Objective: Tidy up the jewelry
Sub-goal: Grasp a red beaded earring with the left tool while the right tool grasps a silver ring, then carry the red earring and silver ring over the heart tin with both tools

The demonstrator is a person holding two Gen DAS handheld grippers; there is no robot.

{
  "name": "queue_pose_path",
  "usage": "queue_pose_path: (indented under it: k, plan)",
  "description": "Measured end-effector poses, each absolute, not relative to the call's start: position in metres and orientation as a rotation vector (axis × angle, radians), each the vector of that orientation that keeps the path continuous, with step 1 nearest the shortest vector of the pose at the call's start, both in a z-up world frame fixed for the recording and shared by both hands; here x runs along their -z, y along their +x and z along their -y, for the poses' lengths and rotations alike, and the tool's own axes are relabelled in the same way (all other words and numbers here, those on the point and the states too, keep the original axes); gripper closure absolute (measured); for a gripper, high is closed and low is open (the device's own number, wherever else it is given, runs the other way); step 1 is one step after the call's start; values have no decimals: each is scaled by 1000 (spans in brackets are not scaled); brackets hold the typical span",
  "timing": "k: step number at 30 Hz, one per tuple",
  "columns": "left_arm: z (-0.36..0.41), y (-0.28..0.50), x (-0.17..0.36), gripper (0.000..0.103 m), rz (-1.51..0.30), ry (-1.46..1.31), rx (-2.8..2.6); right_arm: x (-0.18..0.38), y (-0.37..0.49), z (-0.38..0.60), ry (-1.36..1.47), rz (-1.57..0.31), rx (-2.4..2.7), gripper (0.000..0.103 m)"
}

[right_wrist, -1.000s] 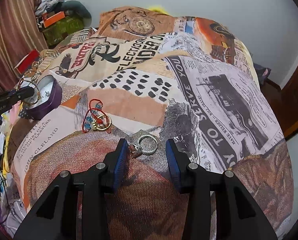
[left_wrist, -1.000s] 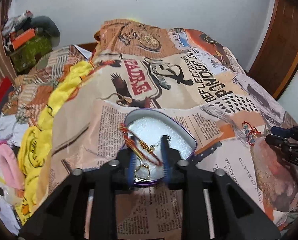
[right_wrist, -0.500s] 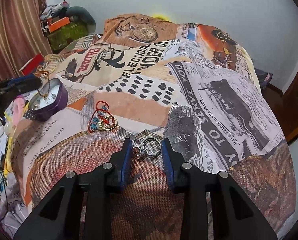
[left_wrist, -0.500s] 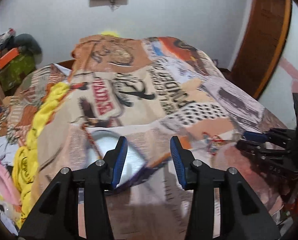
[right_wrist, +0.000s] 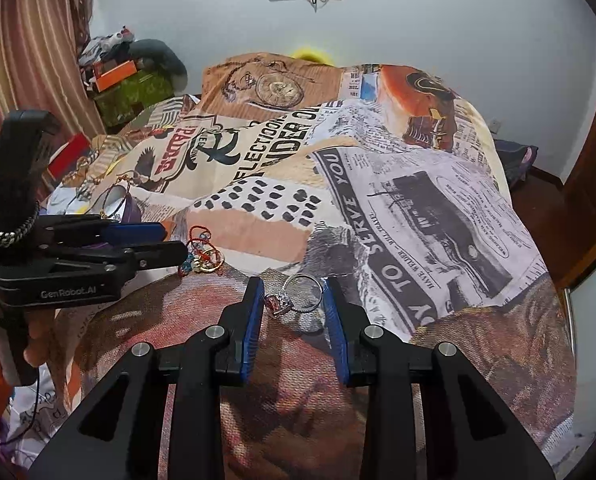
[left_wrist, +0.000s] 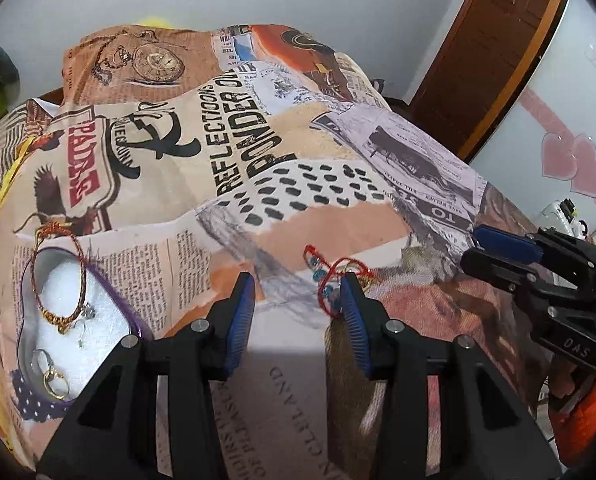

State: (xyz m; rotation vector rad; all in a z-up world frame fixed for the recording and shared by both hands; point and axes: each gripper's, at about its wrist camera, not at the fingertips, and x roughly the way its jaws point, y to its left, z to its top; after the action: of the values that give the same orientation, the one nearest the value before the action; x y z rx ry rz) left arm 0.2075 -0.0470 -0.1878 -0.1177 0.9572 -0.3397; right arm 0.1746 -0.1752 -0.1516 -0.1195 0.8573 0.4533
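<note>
Where the left tool was clamped a second ago over the tin (left_wrist: 78, 320) at the far left, that tin is now seen to hold a braided thread bracelet, a small chain and a gold ring, and the left tool (left_wrist: 296, 300) has been swung rightward with its blue pads apart and nothing between them. From this it is judged that one delivery has been finished and the next piece is being approached: the red thread bracelet (left_wrist: 337, 276) with blue beads, lying on the bed (left_wrist: 226, 160) just beyond the right-hand pad and partly covered by it. Further right, the silver ring (right_wrist: 301, 296) with a reddish stone is bracketed by the right tool (right_wrist: 294, 304); its pads are narrowed around the ring, but whether contact has been made cannot be told. The gap has been reduced since a second ago, so a pickup is judged close. Little room is left between the two tools, whose tips lie near each other over the bracelet. Open blanket is available far and right, while the tin's rim must be cleared on any return leftward.
</note>
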Motion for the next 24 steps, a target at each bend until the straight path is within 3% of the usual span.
queue_pose_path:
  k: [7, 9, 12, 17, 19, 24]
  plan:
    - [61, 213, 192, 70, -947, -34, 296, 157, 178, 179, -101, -867, -449, 75]
    - [62, 215, 194, 84, -947, -22, 292, 157, 177, 180, -95, -869, -450, 75]
    - [61, 218, 196, 95, -950, -41, 308, 157, 176, 180, -88, -868, -450, 75]
    - [64, 211, 190, 97, -924, -30, 312, 151, 175, 180, -79, -855, -453, 77]
    - [64, 206, 185, 97, -908, -26, 313, 147, 174, 179, -79, -850, -458, 93]
    - [58, 194, 161, 97, -848, -42, 314, 139, 175, 174, -83, -834, -467, 93]
